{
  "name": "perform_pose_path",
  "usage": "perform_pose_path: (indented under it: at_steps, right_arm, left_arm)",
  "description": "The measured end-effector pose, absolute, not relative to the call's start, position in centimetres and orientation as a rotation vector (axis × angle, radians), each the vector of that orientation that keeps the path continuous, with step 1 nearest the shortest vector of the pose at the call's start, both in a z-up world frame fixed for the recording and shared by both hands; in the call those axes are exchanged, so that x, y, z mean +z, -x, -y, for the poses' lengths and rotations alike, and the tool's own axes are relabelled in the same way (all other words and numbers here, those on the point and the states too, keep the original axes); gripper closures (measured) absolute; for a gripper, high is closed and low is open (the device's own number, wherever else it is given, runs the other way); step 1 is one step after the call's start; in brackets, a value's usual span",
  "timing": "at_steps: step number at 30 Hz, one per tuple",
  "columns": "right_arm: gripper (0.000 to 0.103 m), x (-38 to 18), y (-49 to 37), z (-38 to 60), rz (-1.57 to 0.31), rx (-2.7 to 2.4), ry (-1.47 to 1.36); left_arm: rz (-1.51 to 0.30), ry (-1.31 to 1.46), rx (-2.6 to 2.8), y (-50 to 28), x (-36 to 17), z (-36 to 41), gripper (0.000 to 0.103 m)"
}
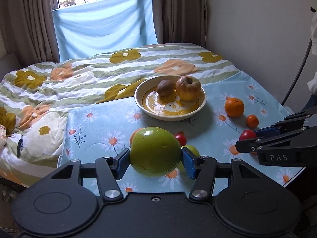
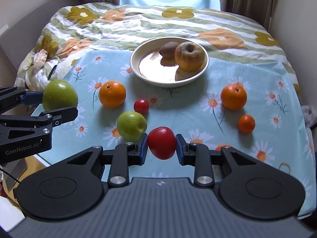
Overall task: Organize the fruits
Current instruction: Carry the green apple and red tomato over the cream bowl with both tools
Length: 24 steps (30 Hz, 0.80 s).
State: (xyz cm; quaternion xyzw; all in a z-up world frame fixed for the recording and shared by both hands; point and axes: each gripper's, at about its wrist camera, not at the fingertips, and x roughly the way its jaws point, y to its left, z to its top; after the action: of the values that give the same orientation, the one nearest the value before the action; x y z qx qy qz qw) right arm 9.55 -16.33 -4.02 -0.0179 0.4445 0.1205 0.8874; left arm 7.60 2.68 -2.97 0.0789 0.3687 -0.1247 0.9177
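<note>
My left gripper point(image 1: 156, 159) is shut on a large green apple point(image 1: 155, 151), held above the blue daisy cloth; it also shows in the right wrist view point(image 2: 59, 97). My right gripper point(image 2: 161, 145) is shut on a red tomato point(image 2: 161, 142), which shows at the right in the left wrist view point(image 1: 247, 134). A cream bowl point(image 2: 136, 67) at the back holds a kiwi point(image 2: 168, 48) and a wrinkled yellow apple point(image 2: 189, 55). On the cloth lie two oranges point(image 2: 112, 96) point(image 2: 233, 96), a small green apple point(image 2: 131, 125), a small tomato point(image 2: 141, 106) and a small mandarin point(image 2: 246, 123).
The daisy cloth point(image 2: 198, 109) covers a board on a bed with a flowered quilt point(image 2: 138, 19). A wall point(image 1: 257, 19) stands on the right, curtains point(image 1: 25, 19) and a window behind. Another orange fruit point(image 2: 222, 147) peeks from behind my right finger.
</note>
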Motion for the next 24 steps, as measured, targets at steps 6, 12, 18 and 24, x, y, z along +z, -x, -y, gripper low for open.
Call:
perform_pose_path:
  at_steps: [6, 12, 18, 24]
  right_arm:
    - [0.059, -2.5, -10.8, 17.8, -0.880, 0.301, 0.074]
    - [0.059, -1.1, -13.6, 18.9, -0.853, 0.330, 0.076]
    - [0.059, 0.3, -17.7, 19.5, -0.816, 0.327, 0.069]
    - [0.059, 1.0, -22.3, 19.5, -0.793, 0.297, 0.073]
  left_arm:
    - [-0.725, -0.143, -0.220, -8.4, -1.7, -1.1, 0.043]
    - [-0.708, -0.132, -0.201, -10.6, -0.6, -0.3, 0.043]
    - [-0.686, -0.123, -0.191, -14.5, 0.3, 0.0, 0.043]
    - [-0.702, -0.117, -0.194, -19.7, 0.3, 0.3, 0.043]
